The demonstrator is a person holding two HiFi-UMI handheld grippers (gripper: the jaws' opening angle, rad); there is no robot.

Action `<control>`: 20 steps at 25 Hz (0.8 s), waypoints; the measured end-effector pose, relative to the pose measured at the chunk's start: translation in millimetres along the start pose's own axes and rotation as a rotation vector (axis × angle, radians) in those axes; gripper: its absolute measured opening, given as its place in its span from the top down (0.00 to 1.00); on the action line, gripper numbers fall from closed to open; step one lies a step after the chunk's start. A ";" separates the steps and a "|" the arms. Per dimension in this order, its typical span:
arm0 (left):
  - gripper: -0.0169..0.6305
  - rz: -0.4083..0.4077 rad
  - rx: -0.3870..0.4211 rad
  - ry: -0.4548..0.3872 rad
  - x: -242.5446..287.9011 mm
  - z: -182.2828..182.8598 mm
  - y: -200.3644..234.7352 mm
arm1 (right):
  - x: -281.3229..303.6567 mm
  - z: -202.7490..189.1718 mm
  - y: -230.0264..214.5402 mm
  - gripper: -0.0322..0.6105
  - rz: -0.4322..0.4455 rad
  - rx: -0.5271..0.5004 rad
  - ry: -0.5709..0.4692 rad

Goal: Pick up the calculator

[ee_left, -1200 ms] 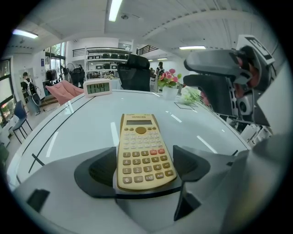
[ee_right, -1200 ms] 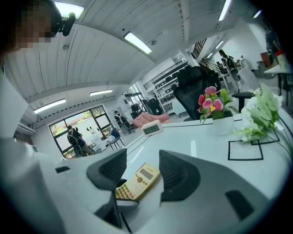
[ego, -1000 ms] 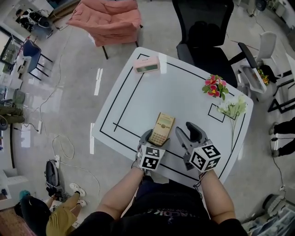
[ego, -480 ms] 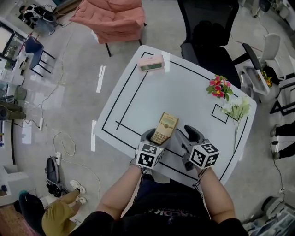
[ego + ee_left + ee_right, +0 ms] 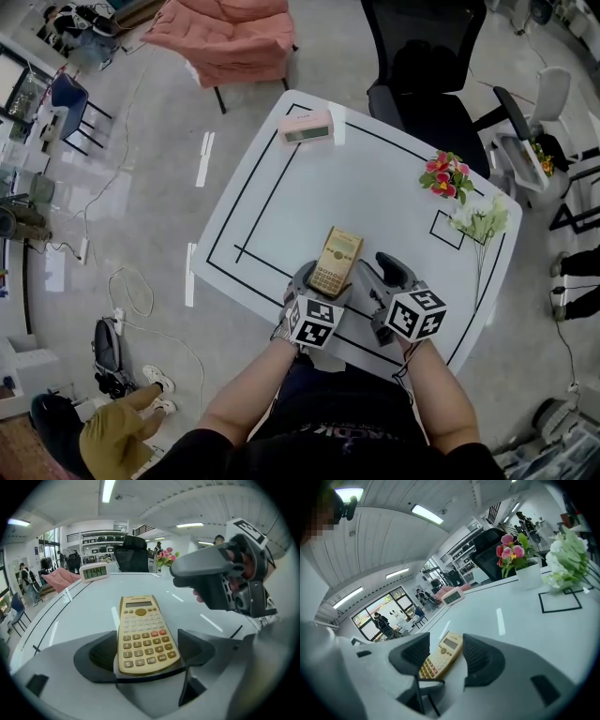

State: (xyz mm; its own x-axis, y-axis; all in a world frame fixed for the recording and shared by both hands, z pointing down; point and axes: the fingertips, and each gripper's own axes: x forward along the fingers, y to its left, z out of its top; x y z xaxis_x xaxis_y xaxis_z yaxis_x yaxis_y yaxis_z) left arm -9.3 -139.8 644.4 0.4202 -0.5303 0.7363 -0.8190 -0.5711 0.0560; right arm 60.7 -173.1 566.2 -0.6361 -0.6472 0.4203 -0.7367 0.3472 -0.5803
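- Head view: the calculator [image 5: 336, 262] lies flat on the white surface [image 5: 375, 178] near the person's edge. Its near end sits between the jaws of the left gripper [image 5: 321, 286], and the right gripper [image 5: 380, 277] is just beside it.
- Left gripper view: the jaws have just been opening and the pads stand clear of the calculator's long sides. It looks light, stiff and smooth, so pinch across the narrow edges at the keypad.
- Right gripper view: the gripper is released and empty, with the calculator visible beyond the gap.

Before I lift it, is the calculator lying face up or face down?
Face up: the calculator shows its keys and screen on top.
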 end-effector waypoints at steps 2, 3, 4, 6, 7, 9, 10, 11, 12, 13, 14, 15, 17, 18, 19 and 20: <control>0.36 0.004 -0.008 -0.004 -0.6 0.7 1.3 | 0.0 -0.4 -0.2 0.63 0.001 0.000 0.004; 0.37 0.006 -0.012 -0.004 -0.6 0.9 2.0 | 0.2 -0.9 -0.6 0.63 0.000 0.000 0.006; 0.37 0.006 -0.016 -0.003 -0.4 0.7 2.6 | 0.5 -1.4 -1.1 0.63 0.000 -0.001 0.008; 0.37 -0.003 -0.030 -0.002 -0.2 0.7 3.4 | 1.3 -2.1 -1.5 0.63 0.001 -0.001 0.011; 0.37 -0.014 -0.040 -0.004 -0.5 1.1 3.7 | 1.7 -2.4 -1.4 0.63 0.002 0.000 0.012; 0.38 -0.040 -0.068 -0.010 -1.5 1.8 4.5 | 2.6 -3.5 -1.3 0.63 0.003 0.002 0.015; 0.38 -0.053 -0.085 -0.013 -2.2 2.5 5.1 | 3.3 -4.3 -1.2 0.63 0.004 0.005 0.017; 0.38 -0.065 -0.101 -0.018 -3.3 4.2 5.9 | 4.1 -5.4 -1.1 0.63 0.006 0.009 0.019; 0.38 -0.077 -0.116 -0.024 -4.9 6.7 6.4 | 5.1 -6.6 -1.0 0.63 0.007 0.014 0.020; 0.38 -0.090 -0.130 -0.030 -6.5 8.8 6.9 | 6.2 -7.8 -0.8 0.63 0.009 0.020 0.022; 0.38 -0.101 -0.143 -0.034 -7.4 9.5 7.2 | 7.2 -9.0 -0.5 0.63 0.011 0.025 0.025; 0.38 -0.113 -0.156 -0.036 -7.8 9.0 7.5 | 8.2 -10.1 -0.3 0.63 0.013 0.031 0.028; 0.38 -0.134 -0.178 -0.038 -8.1 8.2 7.6 | 10.6 -12.2 -0.4 0.63 0.017 0.048 0.035; 0.38 -0.144 -0.186 -0.040 -8.4 8.6 7.6 | 12.0 -13.4 -0.7 0.63 0.019 0.061 0.039; 0.38 -0.151 -0.193 -0.043 -8.9 9.2 7.6 | 13.3 -14.9 -1.2 0.63 0.021 0.076 0.044; 0.38 -0.158 -0.200 -0.046 -9.6 9.8 7.6 | 14.7 -16.8 -1.8 0.63 0.022 0.095 0.050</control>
State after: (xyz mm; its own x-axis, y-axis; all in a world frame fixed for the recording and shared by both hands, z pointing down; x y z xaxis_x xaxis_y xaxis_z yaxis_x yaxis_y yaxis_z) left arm -15.8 -145.1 631.2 0.5627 -0.4753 0.6764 -0.8008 -0.5164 0.3034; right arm 48.8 -171.9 585.1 -0.6643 -0.6044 0.4397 -0.6990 0.2938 -0.6520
